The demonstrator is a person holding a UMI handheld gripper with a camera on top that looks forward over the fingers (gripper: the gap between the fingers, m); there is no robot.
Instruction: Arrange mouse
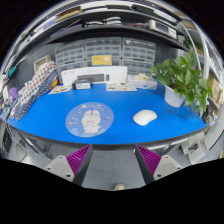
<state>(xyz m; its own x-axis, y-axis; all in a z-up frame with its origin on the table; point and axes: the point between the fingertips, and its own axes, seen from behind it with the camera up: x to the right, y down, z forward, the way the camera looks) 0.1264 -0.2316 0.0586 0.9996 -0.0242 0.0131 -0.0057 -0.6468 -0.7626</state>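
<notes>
A white mouse [145, 117] lies on the blue desk mat [60, 122], right of a round translucent pad [90, 121] with a pale printed figure on it. My gripper [113, 156] is held back from the desk's front edge, well short of the mouse, which lies beyond the right finger. The fingers [78, 156] with purple pads stand wide apart with nothing between them; only grey floor shows in the gap.
A potted green plant [184, 78] in a white pot stands at the desk's right end. A white box with a yellow label [93, 74] and papers sit along the back. Shelves of drawer bins [100, 52] line the wall behind. Small items lie at the left end.
</notes>
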